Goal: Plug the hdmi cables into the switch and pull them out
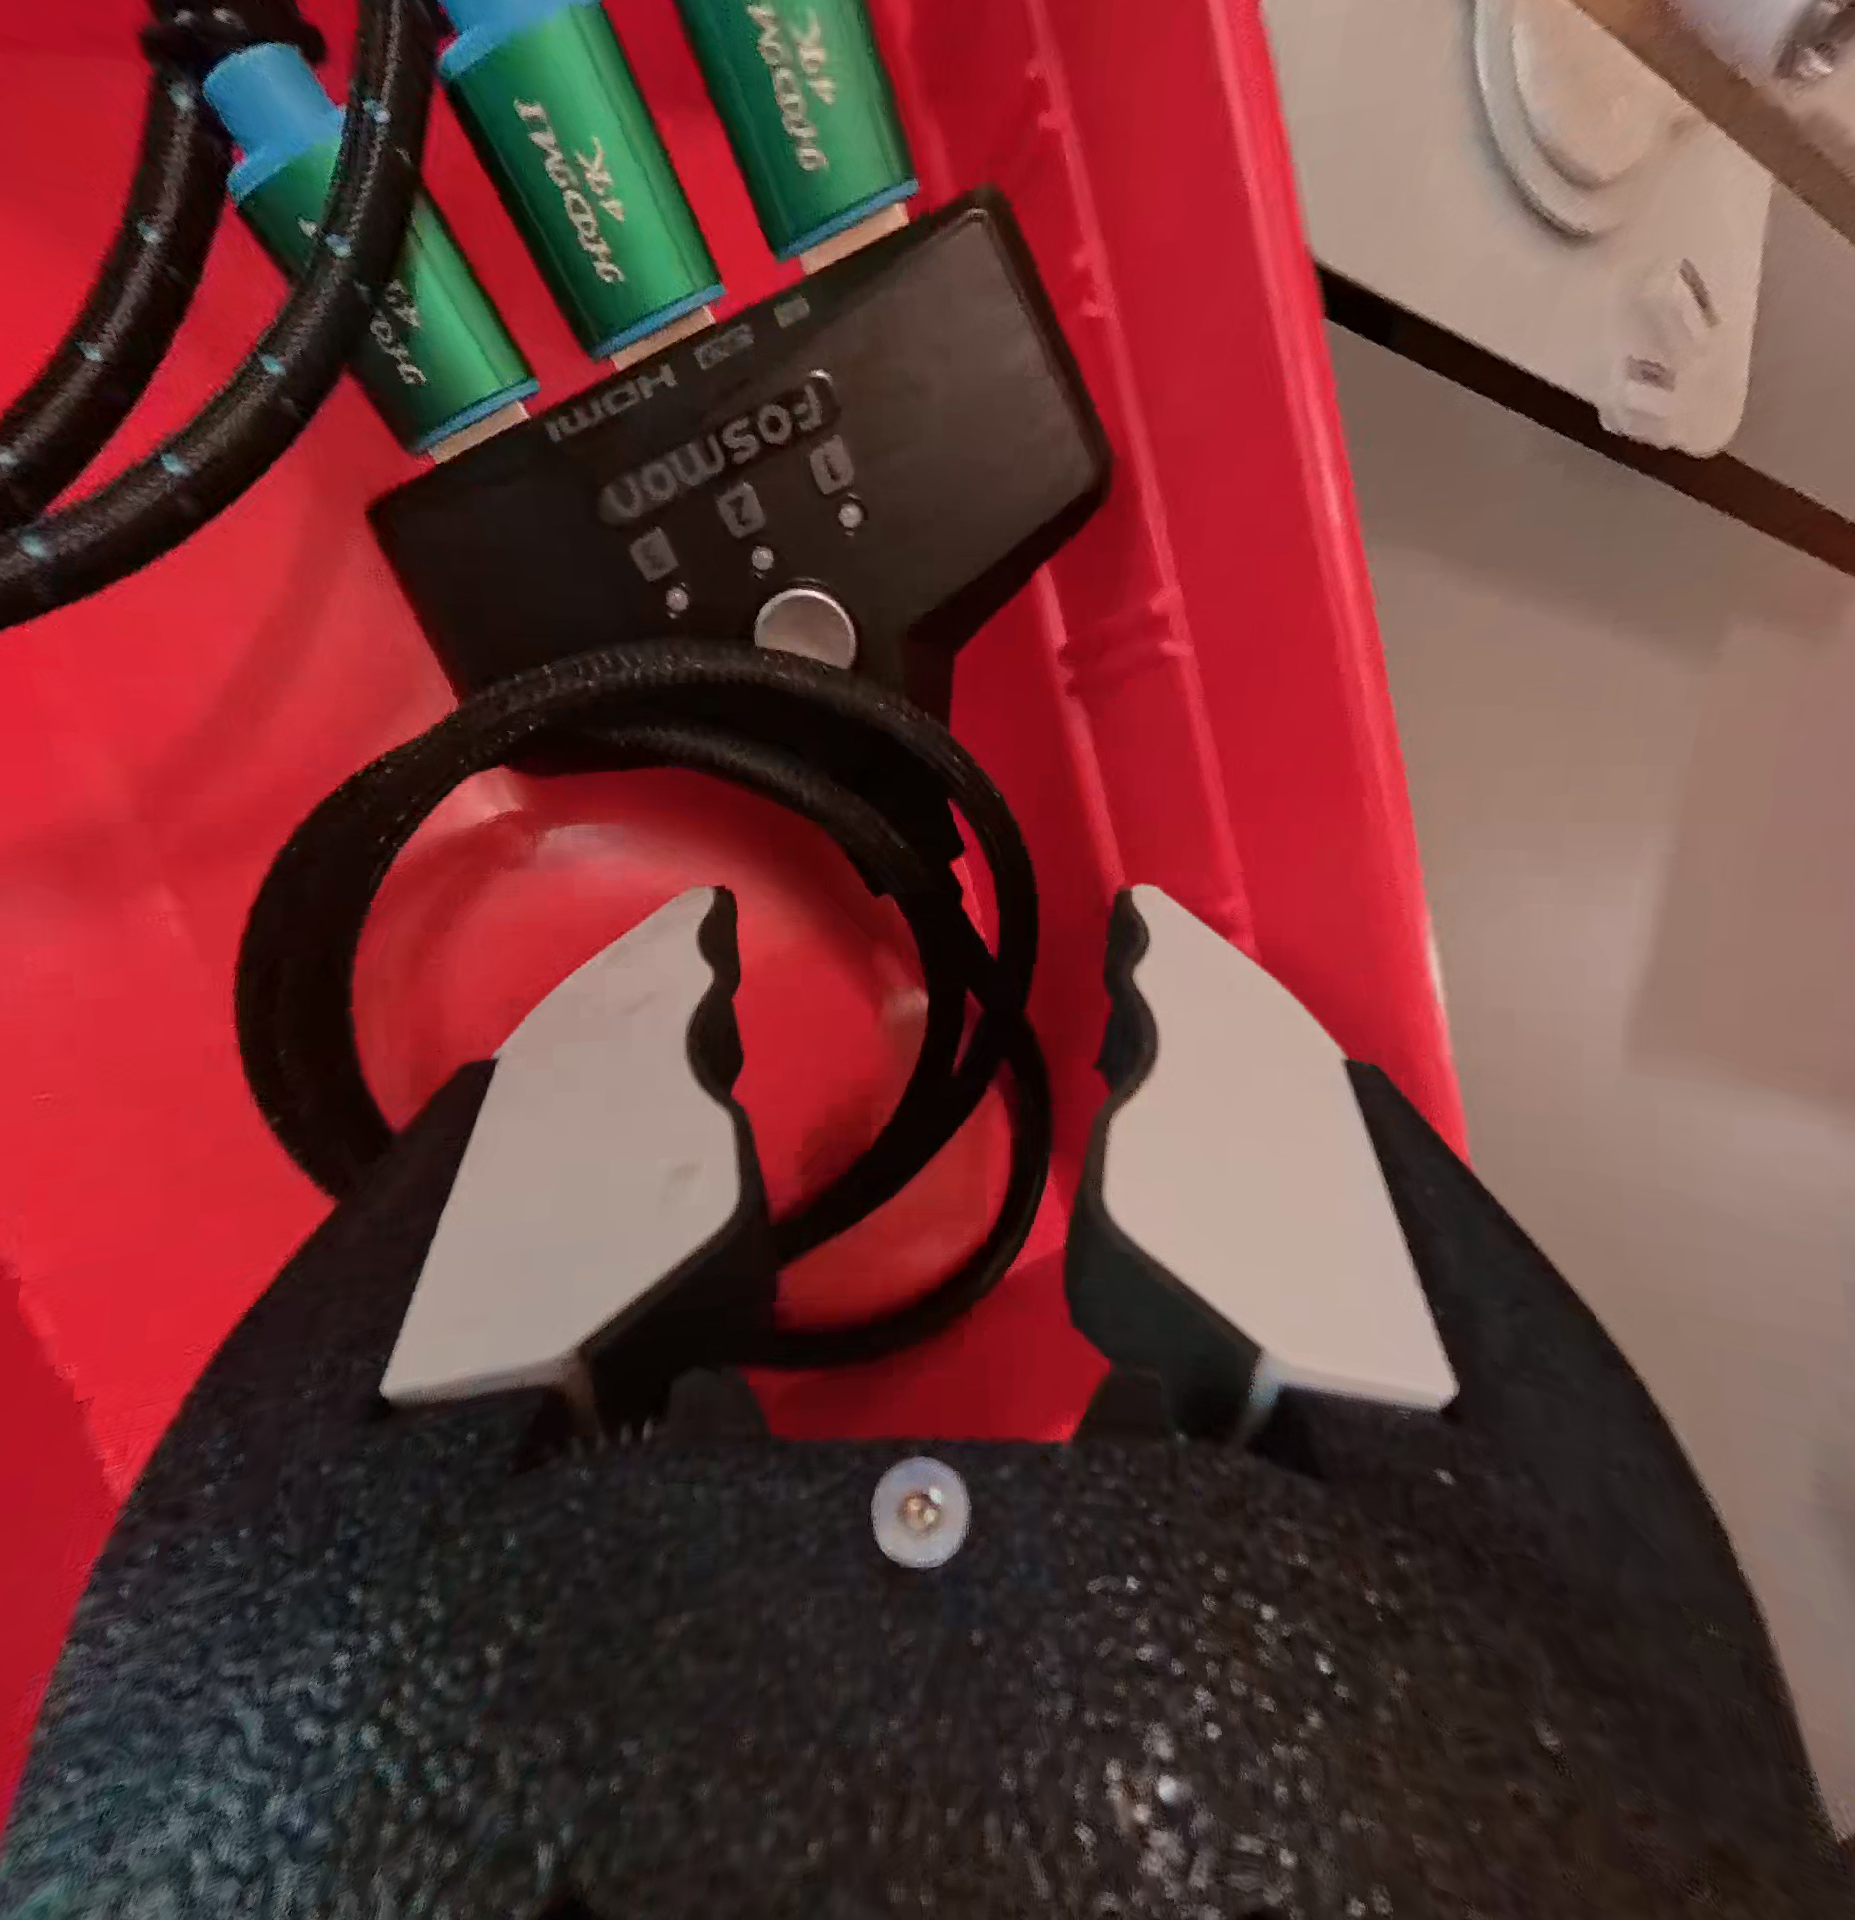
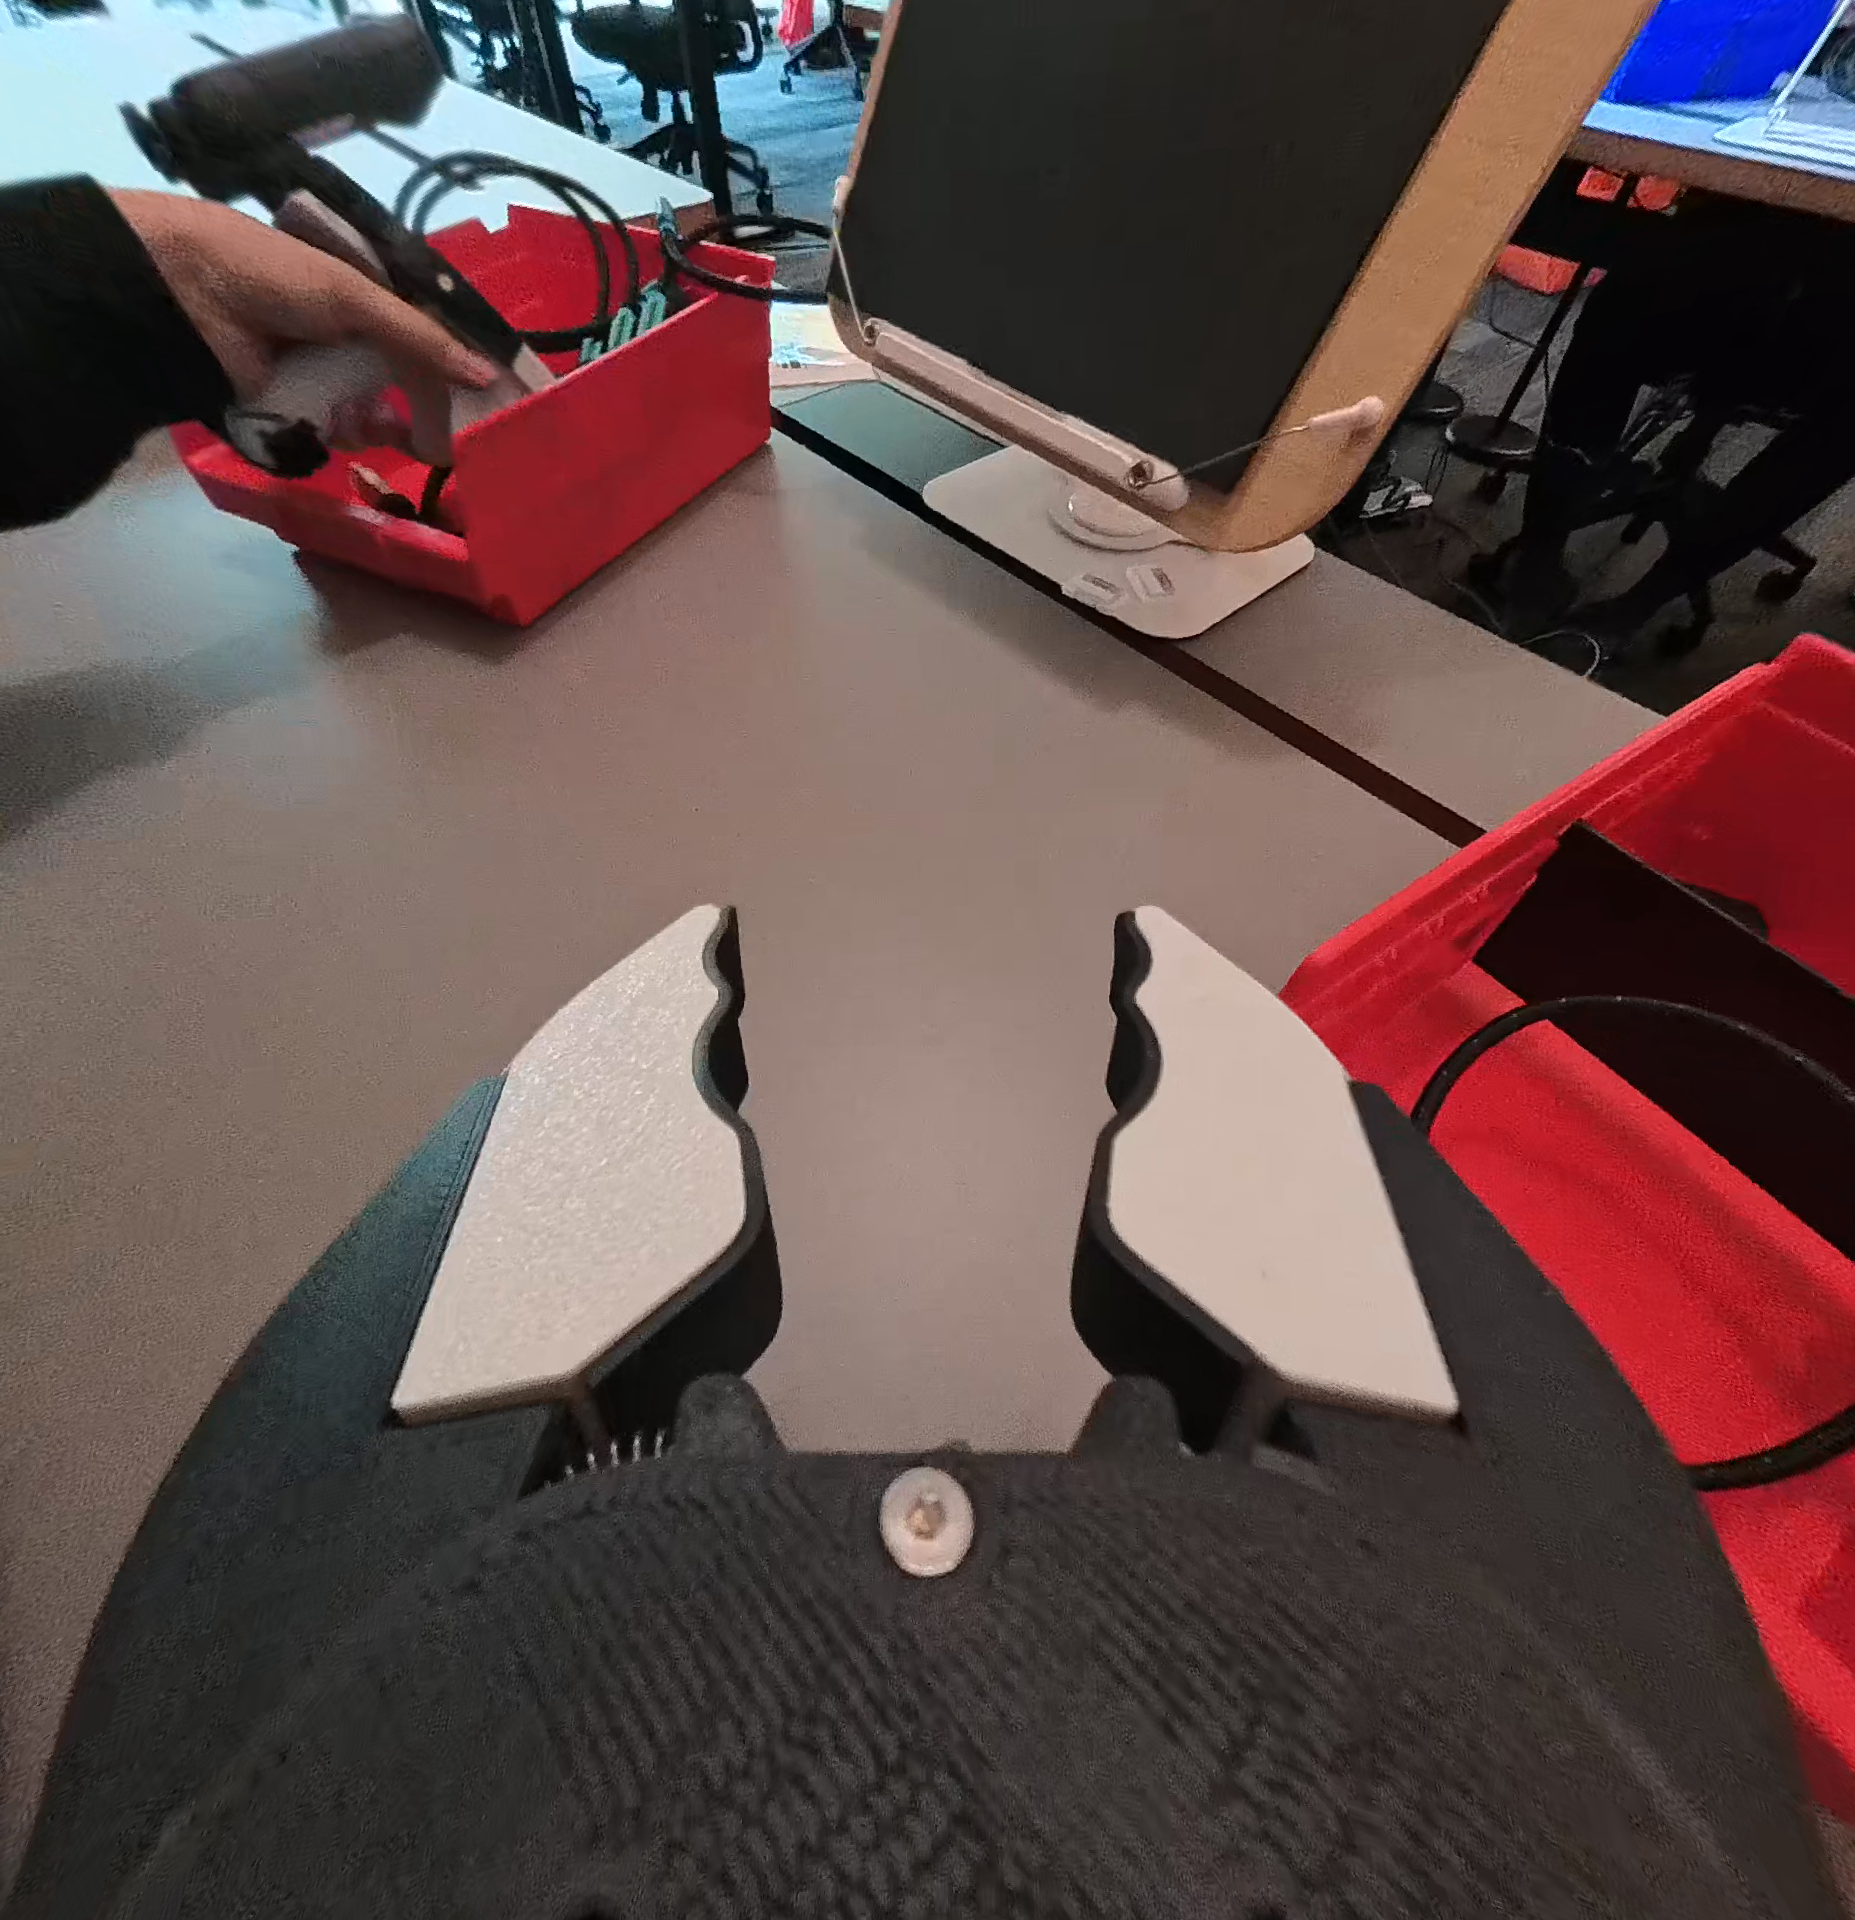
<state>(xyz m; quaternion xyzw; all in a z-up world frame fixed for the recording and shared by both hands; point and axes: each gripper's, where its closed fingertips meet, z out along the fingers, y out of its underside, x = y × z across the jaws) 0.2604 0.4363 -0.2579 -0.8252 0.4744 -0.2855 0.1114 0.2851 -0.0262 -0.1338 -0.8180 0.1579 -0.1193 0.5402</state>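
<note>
In the left wrist view a black HDMI switch (image 1: 902, 436) lies in a red bin (image 1: 123, 883). Three green HDMI plugs, the left one (image 1: 435, 343), the middle one (image 1: 590, 208) and the right one (image 1: 798, 125), sit in its ports. The switch's own black cable (image 1: 310, 935) is coiled in front of it. My left gripper (image 1: 923, 914) is open and empty, just above the coil. In the right wrist view my right gripper (image 2: 923, 925) is open and empty over the grey table (image 2: 694, 748). The left gripper (image 2: 424, 281) shows far off, reaching into the same bin (image 2: 611, 457).
A second red bin (image 2: 1629, 1195) with a black divider and a black cable stands at the right. A tablet-like screen on a white stand (image 2: 1162, 208) is at the table's back. A person's hand (image 2: 279, 301) holds the left gripper. Office chairs stand beyond.
</note>
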